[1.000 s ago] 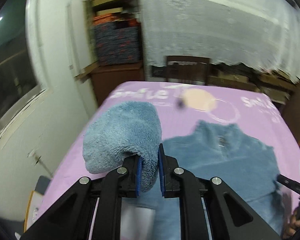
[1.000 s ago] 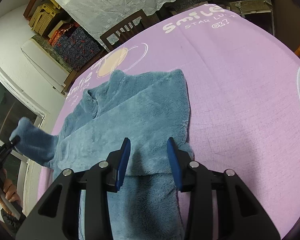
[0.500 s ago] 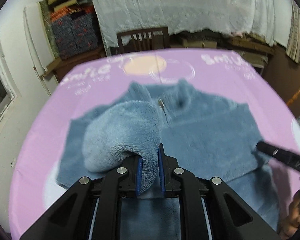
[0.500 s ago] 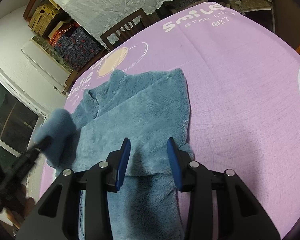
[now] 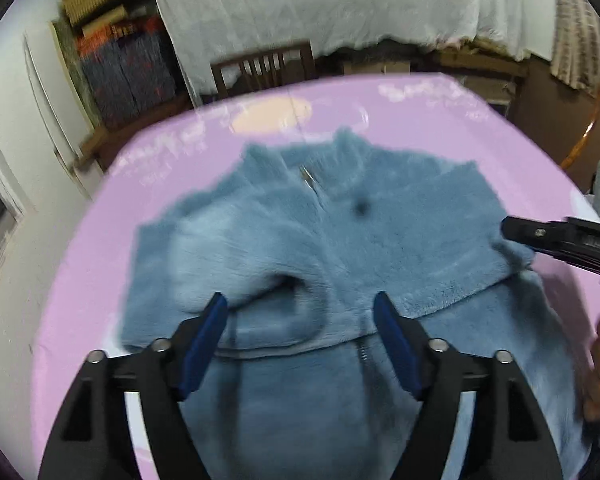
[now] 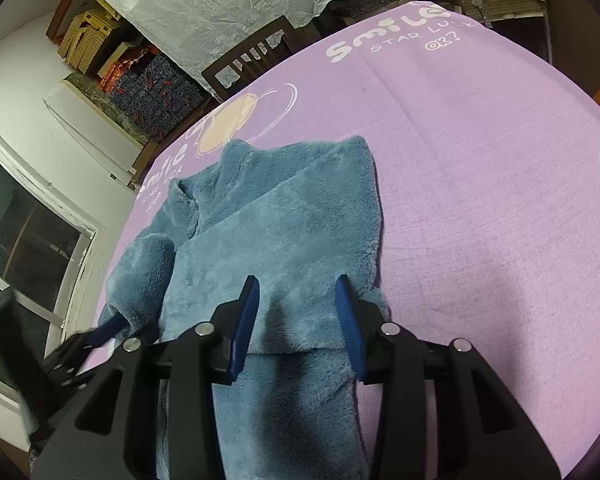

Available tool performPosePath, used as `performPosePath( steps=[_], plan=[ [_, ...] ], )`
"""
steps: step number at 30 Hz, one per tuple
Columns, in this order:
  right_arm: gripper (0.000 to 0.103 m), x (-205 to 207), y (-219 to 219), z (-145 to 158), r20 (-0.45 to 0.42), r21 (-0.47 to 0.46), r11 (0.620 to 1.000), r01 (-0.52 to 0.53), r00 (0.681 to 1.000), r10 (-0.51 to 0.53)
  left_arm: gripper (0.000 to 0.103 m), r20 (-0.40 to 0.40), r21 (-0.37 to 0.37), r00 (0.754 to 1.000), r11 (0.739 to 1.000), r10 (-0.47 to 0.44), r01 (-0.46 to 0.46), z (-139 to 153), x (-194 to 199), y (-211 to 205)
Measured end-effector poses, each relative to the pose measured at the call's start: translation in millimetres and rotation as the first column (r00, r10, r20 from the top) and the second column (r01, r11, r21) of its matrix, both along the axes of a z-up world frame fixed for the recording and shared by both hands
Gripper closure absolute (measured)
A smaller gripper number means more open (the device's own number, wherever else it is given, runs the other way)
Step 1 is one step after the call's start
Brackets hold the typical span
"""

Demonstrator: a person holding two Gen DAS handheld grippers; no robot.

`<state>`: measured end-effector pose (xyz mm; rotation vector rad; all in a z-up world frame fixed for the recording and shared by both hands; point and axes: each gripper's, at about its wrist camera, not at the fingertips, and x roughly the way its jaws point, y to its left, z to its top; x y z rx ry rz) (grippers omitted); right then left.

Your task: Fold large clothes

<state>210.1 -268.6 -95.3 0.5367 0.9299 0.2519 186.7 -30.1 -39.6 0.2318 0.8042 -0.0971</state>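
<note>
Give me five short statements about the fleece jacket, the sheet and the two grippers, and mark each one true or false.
1. The blue fleece jacket lies on a purple sheet. True.
2. The left gripper is clamped on the sleeve. False: its jaws have just been opening, and the sleeve lies loose on the jacket.
3. The right gripper holds a fold of fleece. False: its jaws stand apart over the jacket, pinching nothing.
4. The sheet carries the word "Smile". True.
5. The jacket is red. False: it is blue.
</note>
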Motion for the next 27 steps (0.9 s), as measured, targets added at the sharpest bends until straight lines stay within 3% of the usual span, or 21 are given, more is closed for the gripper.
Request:
performPosePath(
  steps=[3, 6, 9, 11, 14, 18, 21, 22, 23, 27],
  plan=[
    [0.062, -0.5, -0.6, 1.3, 0.011, 0.005, 1.000, -0.002, 1.000, 0.002, 0.011, 0.100, -0.011, 0.993, 0.998, 0.065, -0.064, 24.3, -13.0, 37.2],
    [0.058, -3.3, 3.4, 6.4, 0.042, -0.013, 1.000, -0.012, 0.999, 0.013, 0.010, 0.122, -0.041, 0.973, 0.981, 0.194, -0.190, 30.0, -2.0, 79.8],
    [0.058, -9.1, 13.5, 16.1, 0.100, -0.058, 0.997, -0.041, 0.994, 0.046, 0.011, 0.042, -0.120, 0.947, 0.943, 0.318, -0.312, 14.9, 21.9, 127.9],
    [0.058, -15.8, 26.3, 26.2, 0.158, -0.101, 0.993, -0.068, 0.984, 0.084, 0.011, -0.012, -0.128, 0.937, 0.929, 0.349, -0.347, -3.1, 33.6, 147.1],
    [0.054, -24.6, 55.0, 43.2, 0.218, -0.176, 0.978, -0.116, 0.964, 0.153, 0.013, -0.041, -0.052, 0.931, 0.929, 0.364, -0.365, -26.8, 45.2, 154.5],
    [0.050, -27.2, 120.6, 61.5, 0.238, -0.313, 0.922, -0.229, 0.921, 0.310, 0.012, -0.093, -0.037, 0.933, 0.935, 0.348, -0.352, -45.4, 54.1, 160.2],
    [0.045, -26.7, 186.2, 66.2, 0.226, -0.497, 0.816, -0.295, 0.864, 0.450, 0.011, -0.107, -0.063, 0.933, 0.934, 0.343, -0.351, -48.5, 55.4, 171.1],
    [0.043, -27.6, 207.3, 64.8, 0.219, -0.571, 0.765, -0.298, 0.843, 0.492, 0.011, -0.123, -0.081, 0.931, 0.931, 0.344, -0.355, -49.9, 54.8, 175.3],
    [0.041, -28.3, 233.1, 60.8, 0.201, -0.658, 0.691, -0.299, 0.815, 0.544, 0.011, -0.137, -0.099, 0.929, 0.928, 0.345, -0.359, -50.9, 55.0, 179.1],
    [0.041, -27.7, 289.5, 35.5, 0.120, -0.845, 0.461, -0.270, 0.745, 0.657, 0.007, -0.189, -0.157, 0.921, 0.915, 0.341, -0.371, -53.8, 58.9, 187.9]
  ],
)
